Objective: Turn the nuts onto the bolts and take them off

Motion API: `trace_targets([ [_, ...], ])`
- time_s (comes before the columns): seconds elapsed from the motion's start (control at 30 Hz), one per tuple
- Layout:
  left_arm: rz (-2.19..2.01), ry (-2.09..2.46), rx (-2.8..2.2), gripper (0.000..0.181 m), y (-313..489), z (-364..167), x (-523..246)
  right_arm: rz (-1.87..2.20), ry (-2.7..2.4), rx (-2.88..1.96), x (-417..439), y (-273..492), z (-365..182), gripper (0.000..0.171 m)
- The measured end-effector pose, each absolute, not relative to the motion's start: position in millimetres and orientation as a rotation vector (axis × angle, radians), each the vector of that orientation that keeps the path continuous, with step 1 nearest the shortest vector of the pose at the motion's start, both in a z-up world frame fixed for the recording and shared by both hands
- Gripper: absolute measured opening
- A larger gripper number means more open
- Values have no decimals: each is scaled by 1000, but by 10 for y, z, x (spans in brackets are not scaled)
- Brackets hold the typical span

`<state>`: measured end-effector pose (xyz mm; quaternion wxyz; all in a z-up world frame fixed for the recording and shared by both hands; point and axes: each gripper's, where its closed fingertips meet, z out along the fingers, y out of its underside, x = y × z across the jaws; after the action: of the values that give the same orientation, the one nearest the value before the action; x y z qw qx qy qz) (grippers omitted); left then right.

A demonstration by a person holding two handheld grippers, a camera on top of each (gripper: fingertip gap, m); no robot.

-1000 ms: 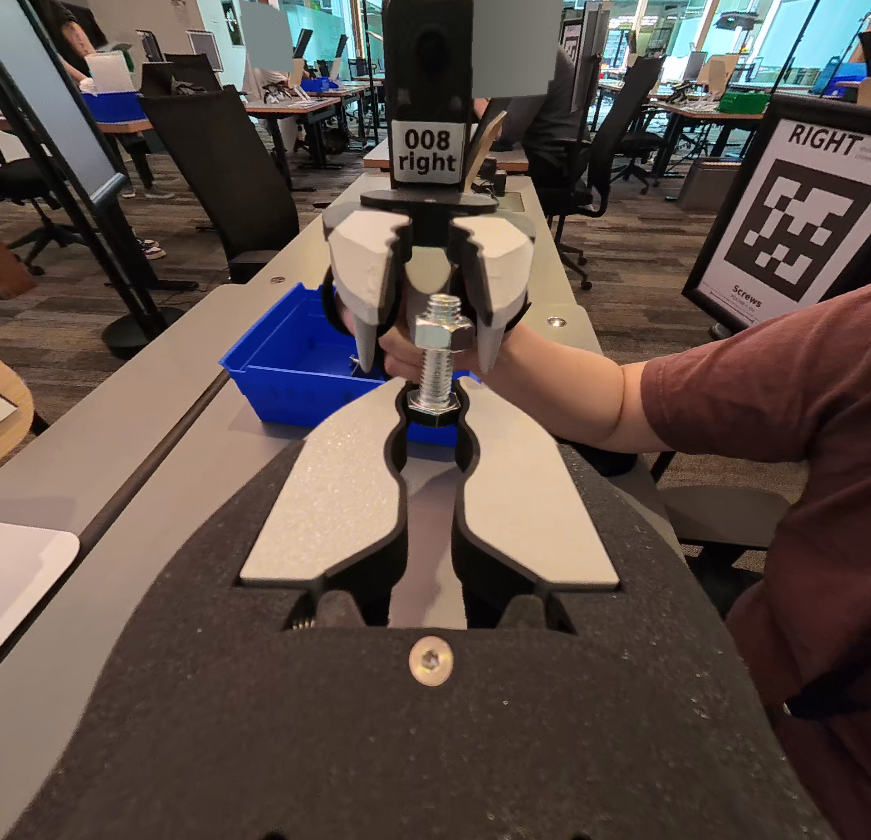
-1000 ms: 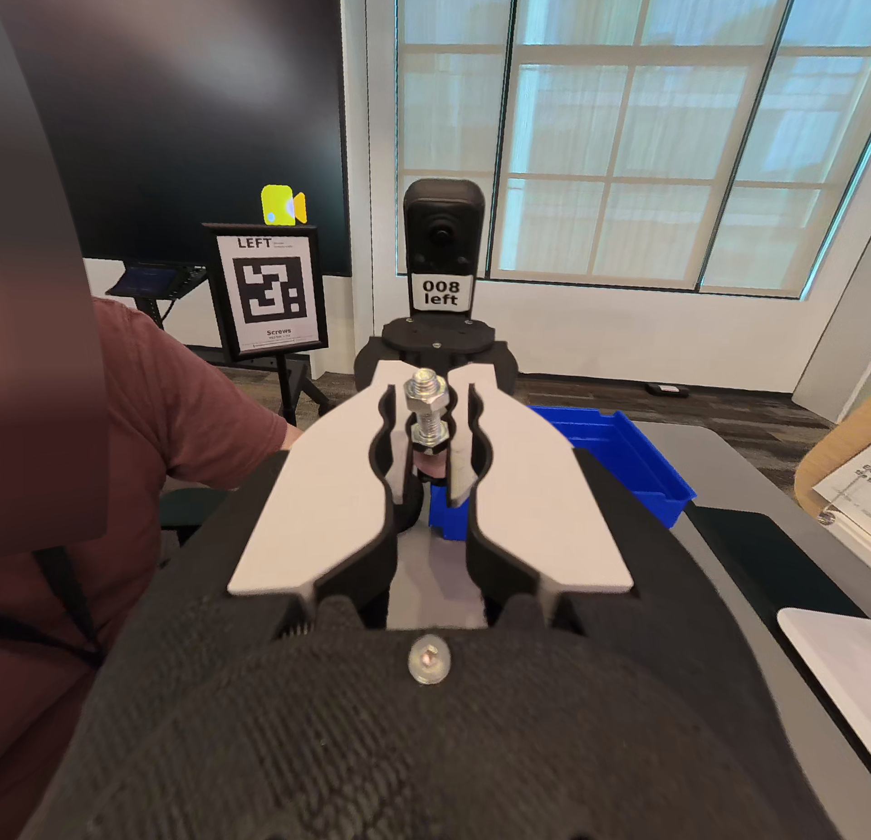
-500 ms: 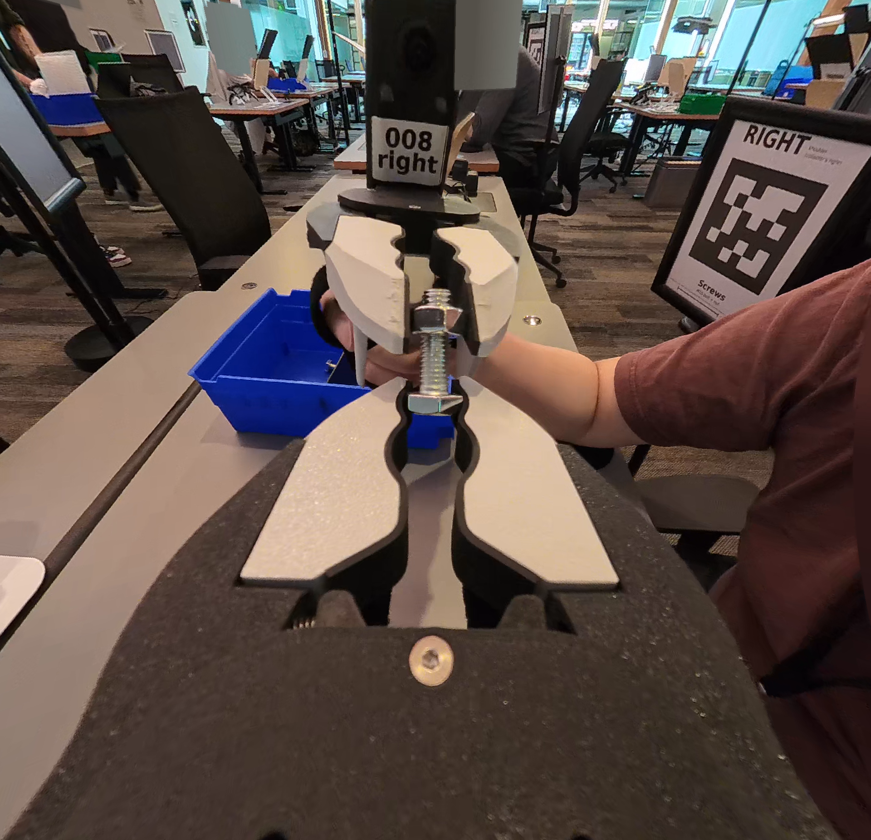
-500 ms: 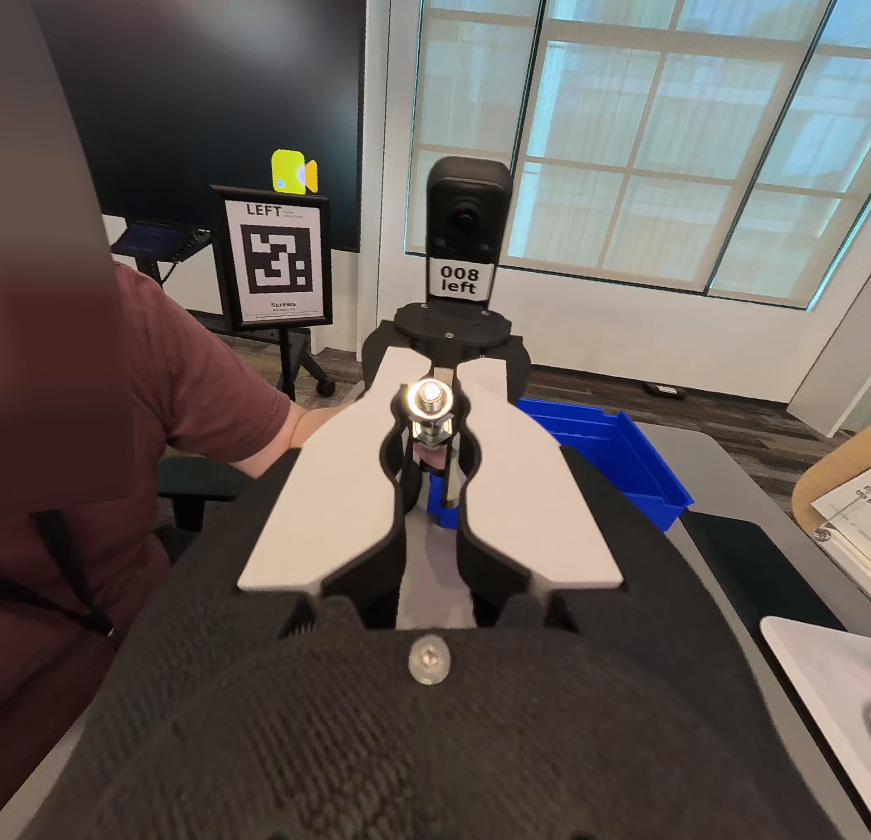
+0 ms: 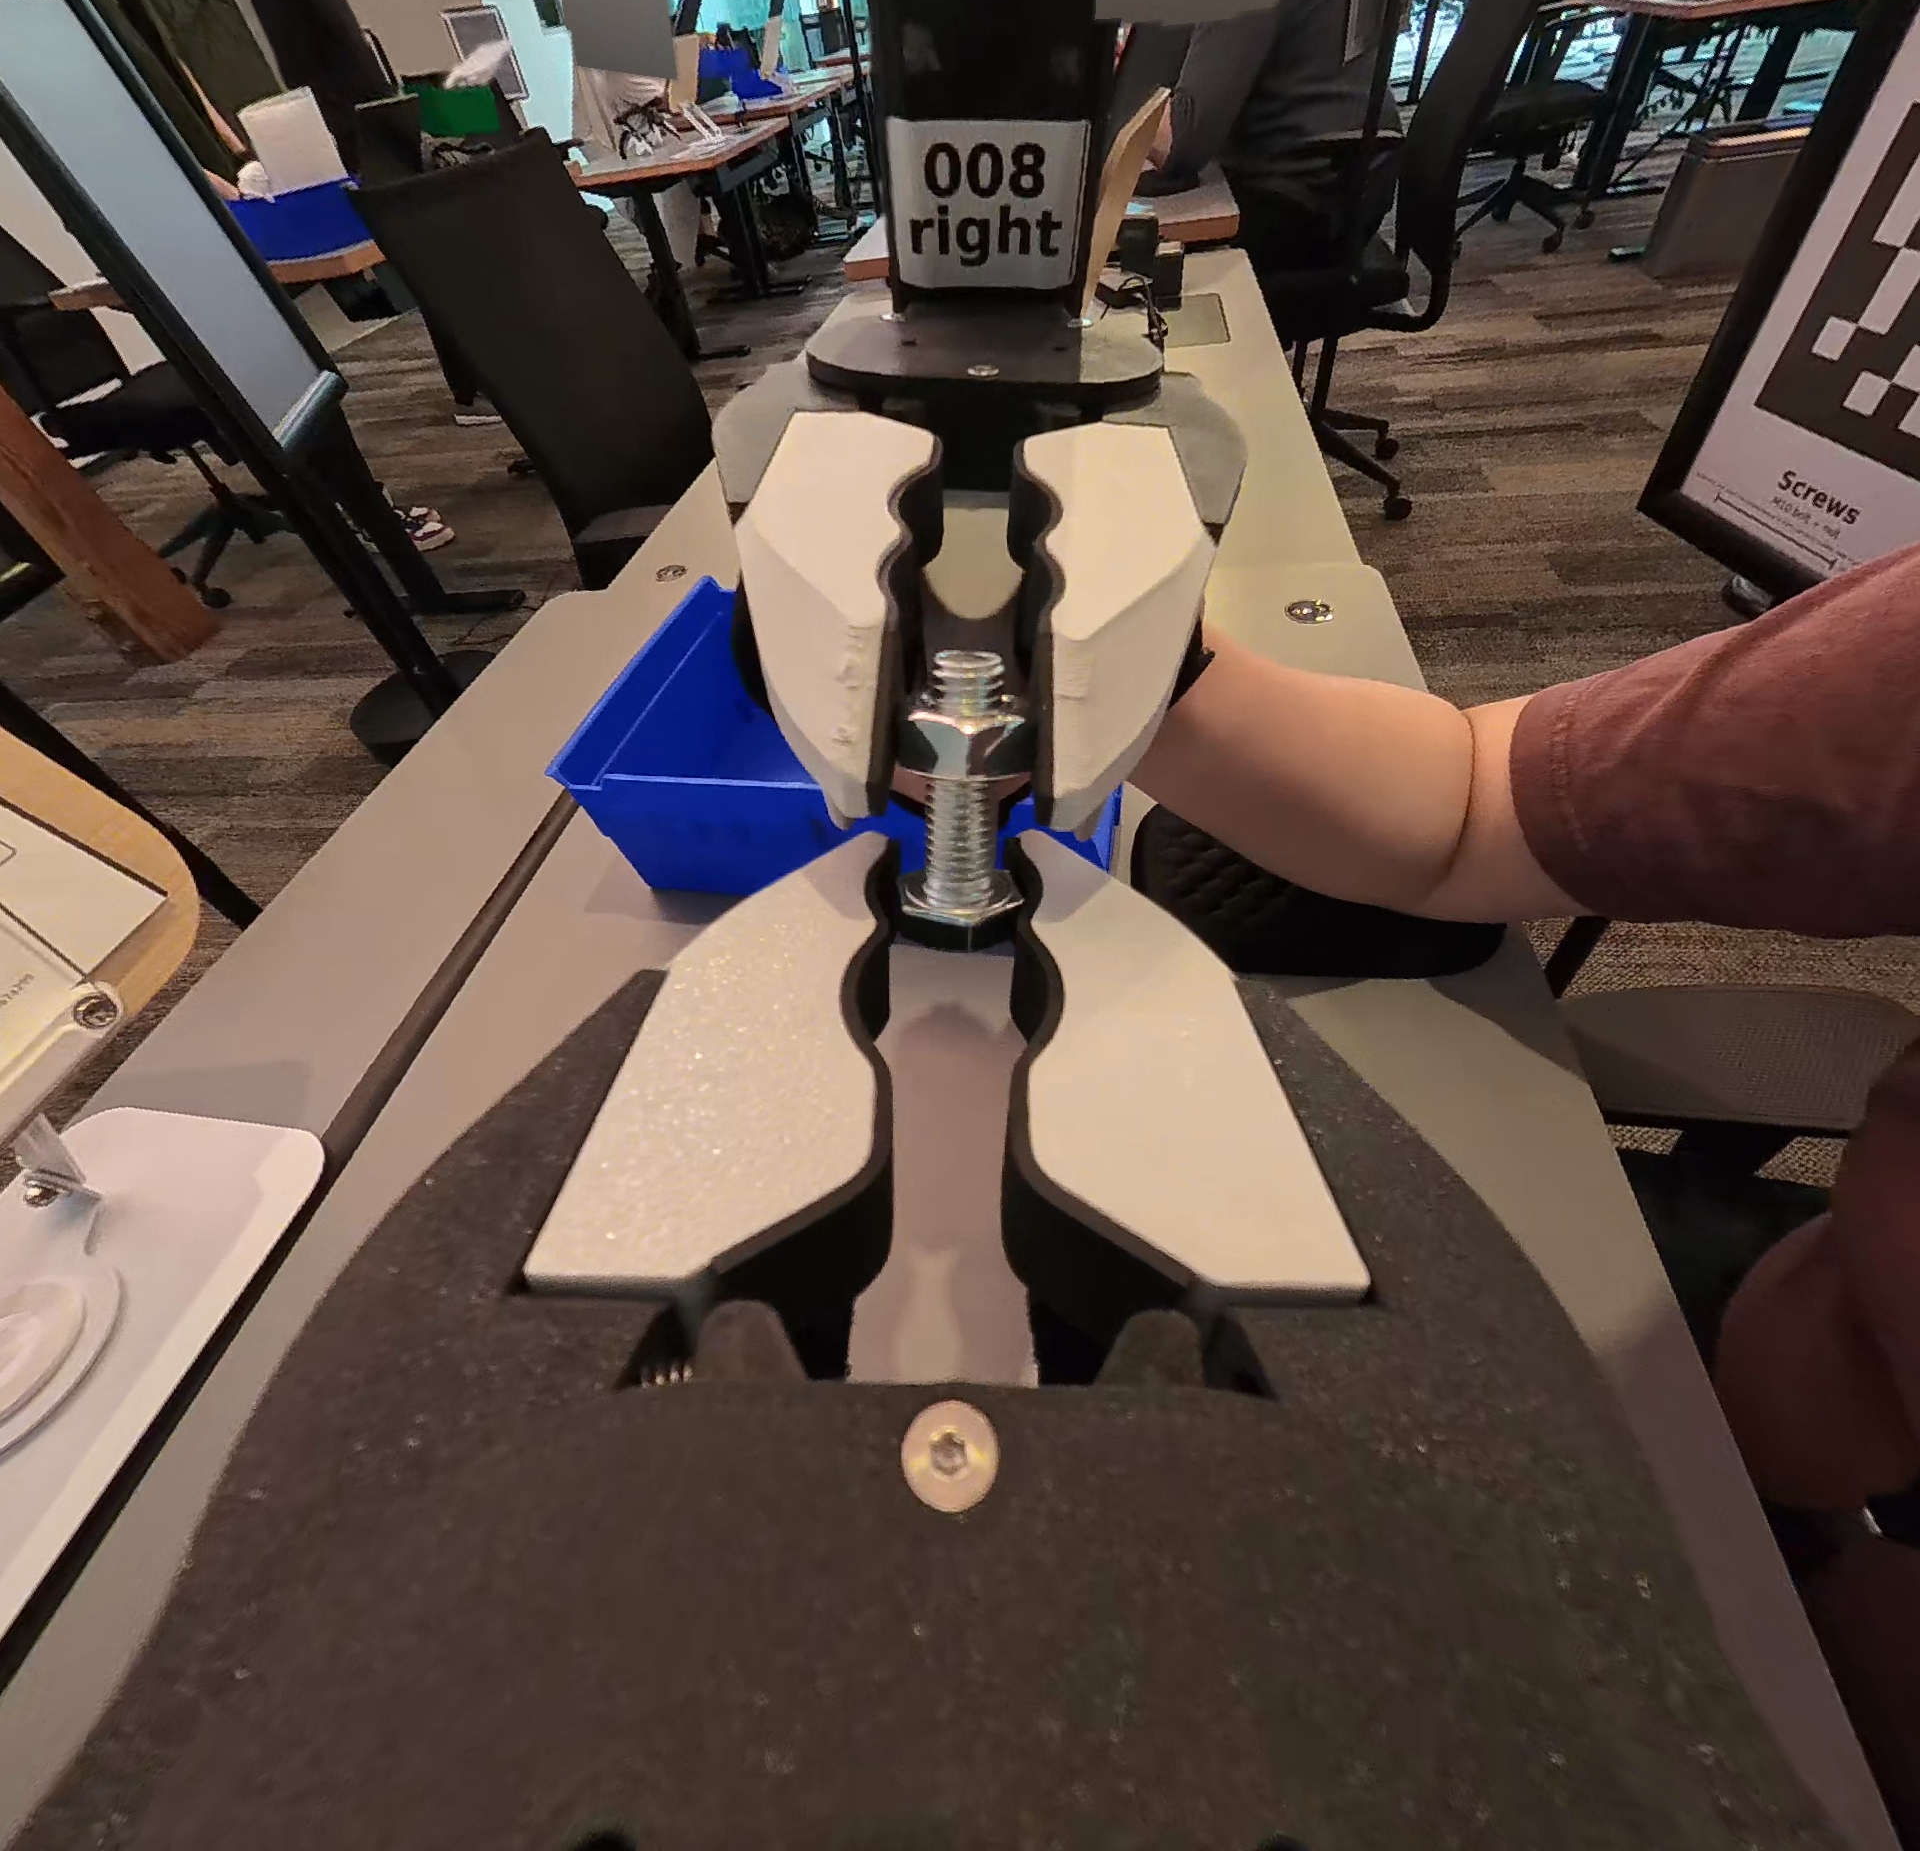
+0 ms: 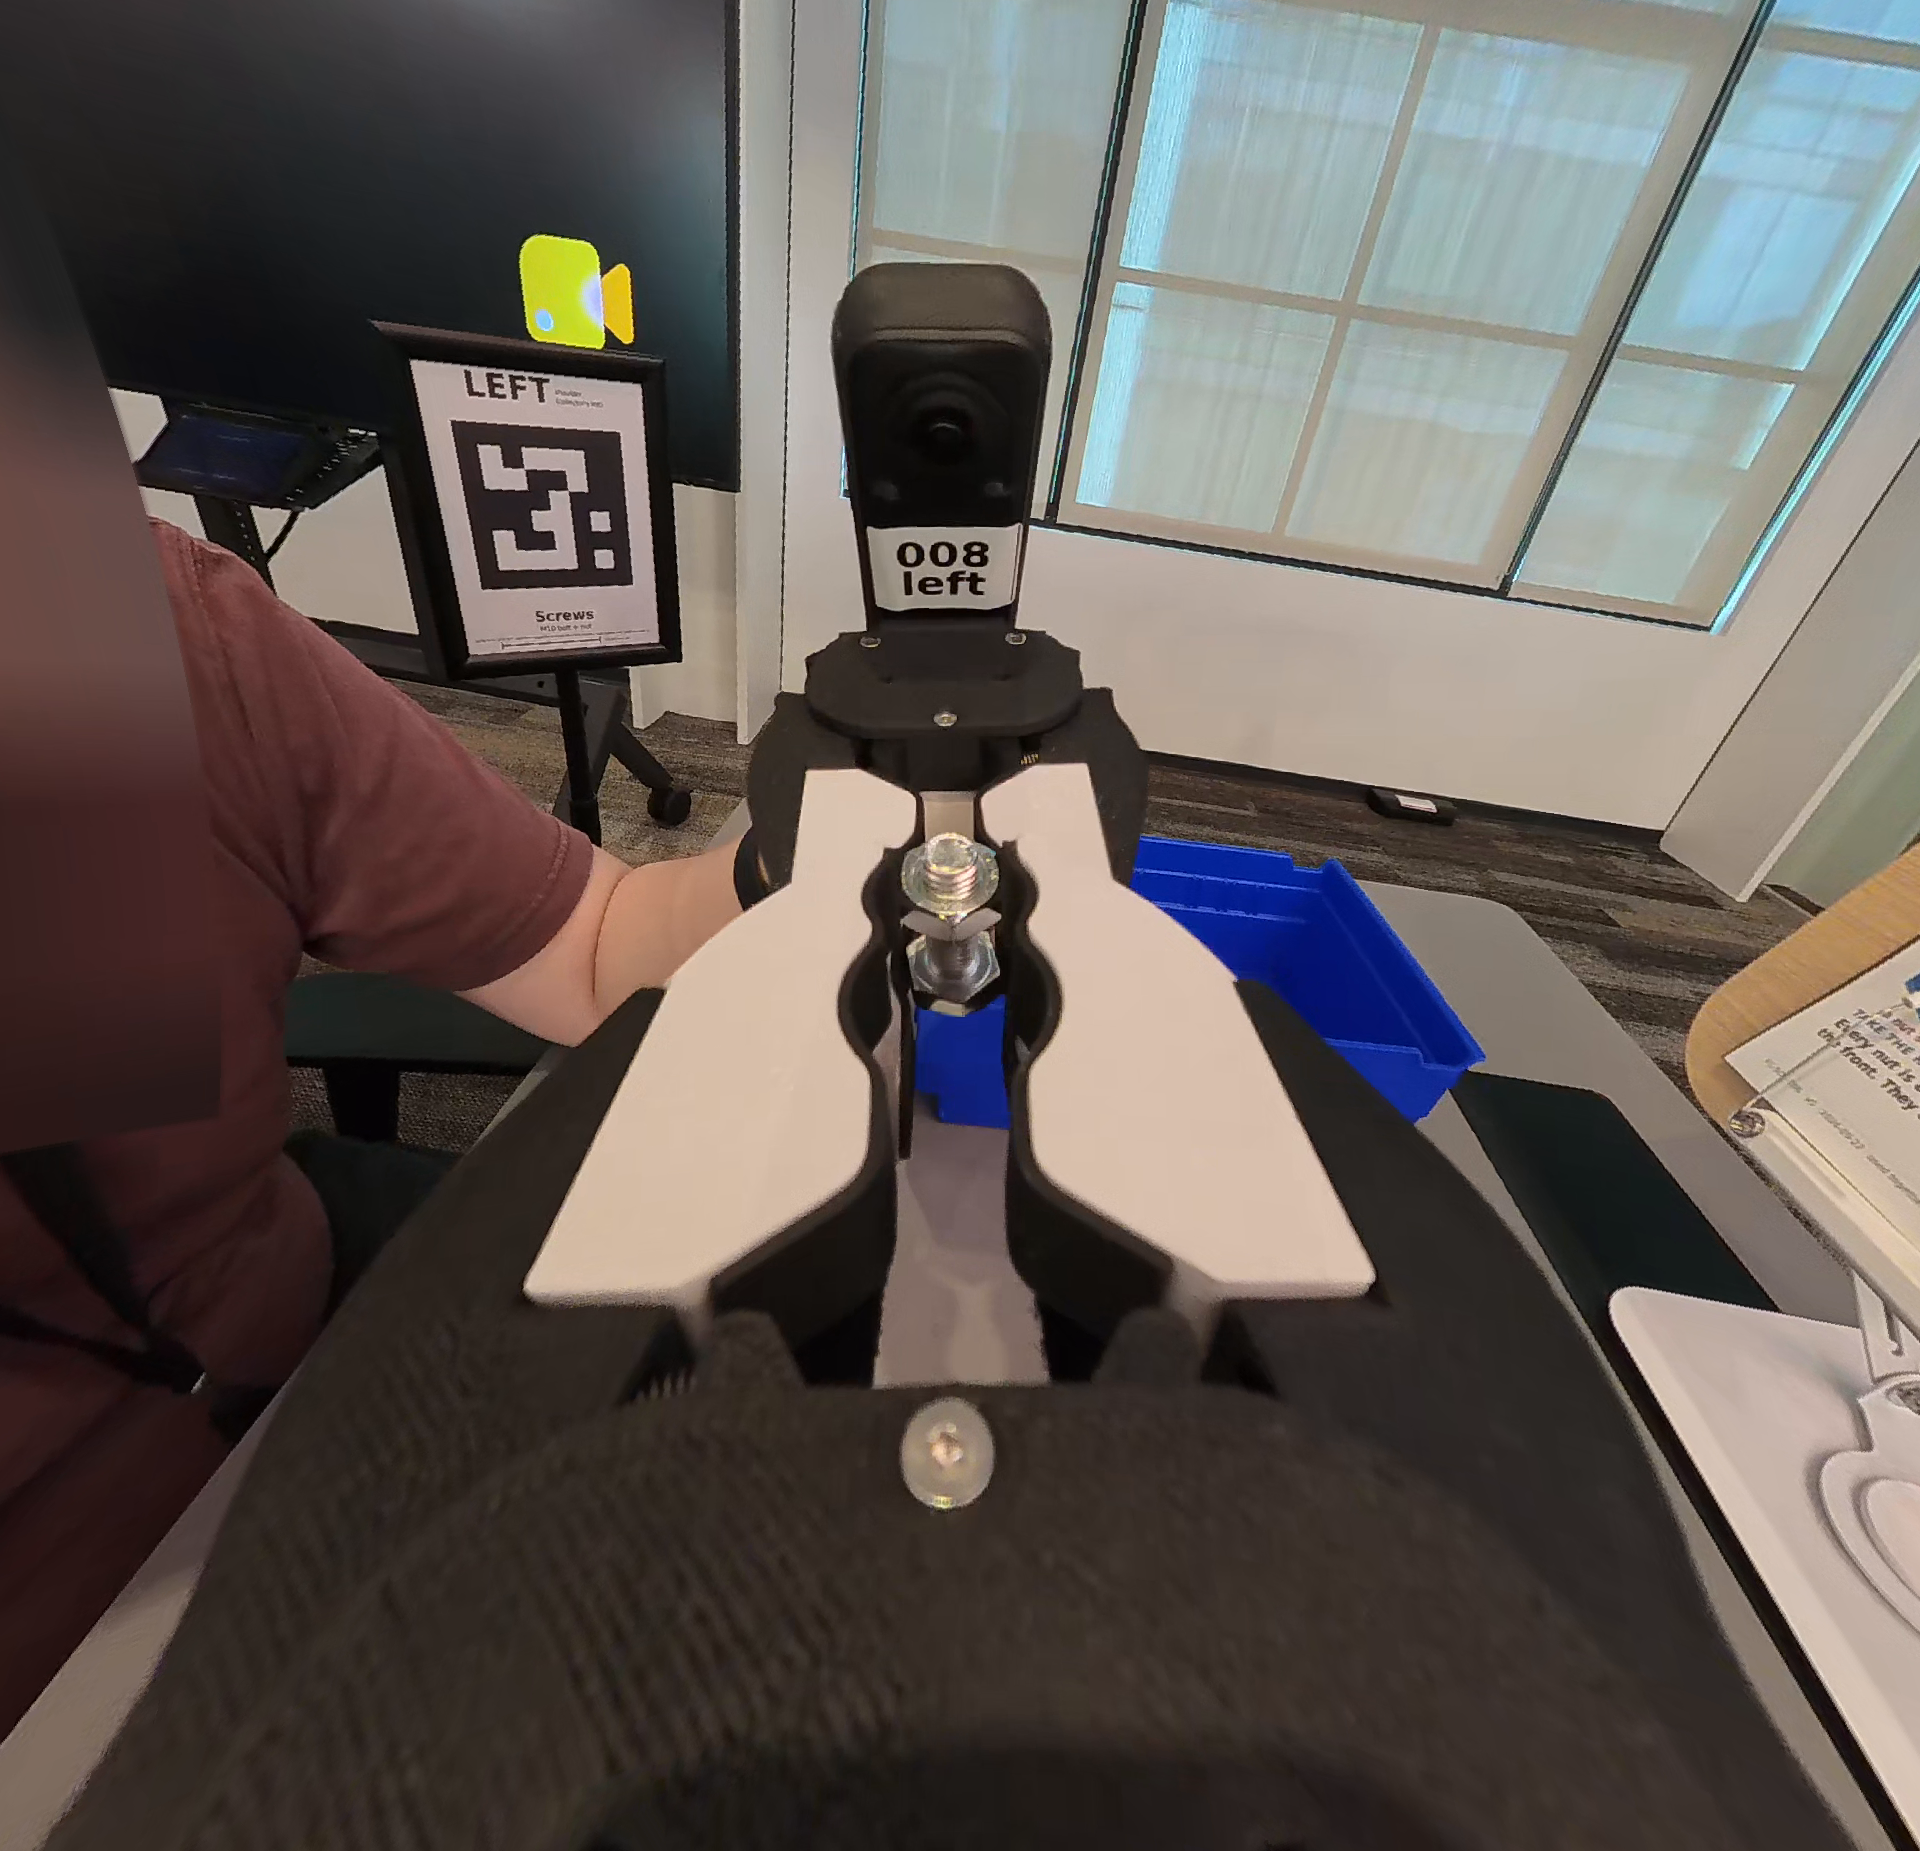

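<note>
A: Well, where's the bolt [image 5: 958, 845]?

B: Upright above the tabletop [image 5: 436, 980], its hex head pinched in the left claw [image 5: 951, 902].

A: And the nut [image 5: 961, 745]?

B: Partway up the threads, with the right claw [image 5: 961, 762] clamped on it from the opposite side.

A: Anything close by?

B: A blue bin [image 5: 686, 773] just behind both claws, toward the tabletop's middle; a person's forearm [image 5: 1340, 793] reaches in at the right edge.
</note>
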<state>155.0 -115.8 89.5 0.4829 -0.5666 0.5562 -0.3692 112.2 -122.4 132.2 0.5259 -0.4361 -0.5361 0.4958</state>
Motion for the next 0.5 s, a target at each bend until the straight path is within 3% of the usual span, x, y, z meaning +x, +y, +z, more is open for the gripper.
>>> trace_targets([
  [0.23, -904, 1360, -1382, 15, -1178, 898, 1568, 1208, -1277, -1025, 1135, -1238, 1345, 19],
  [0.33, -891, 1342, -1397, 15, -1150, 900, 1563, 1226, -1232, -1008, 1187, -1238, 1440, 40],
  [0.5, -931, 1322, -1399, 15, -1154, 924, 1569, 1193, -1232, -1022, 1222, -1188, 1425, 36],
])
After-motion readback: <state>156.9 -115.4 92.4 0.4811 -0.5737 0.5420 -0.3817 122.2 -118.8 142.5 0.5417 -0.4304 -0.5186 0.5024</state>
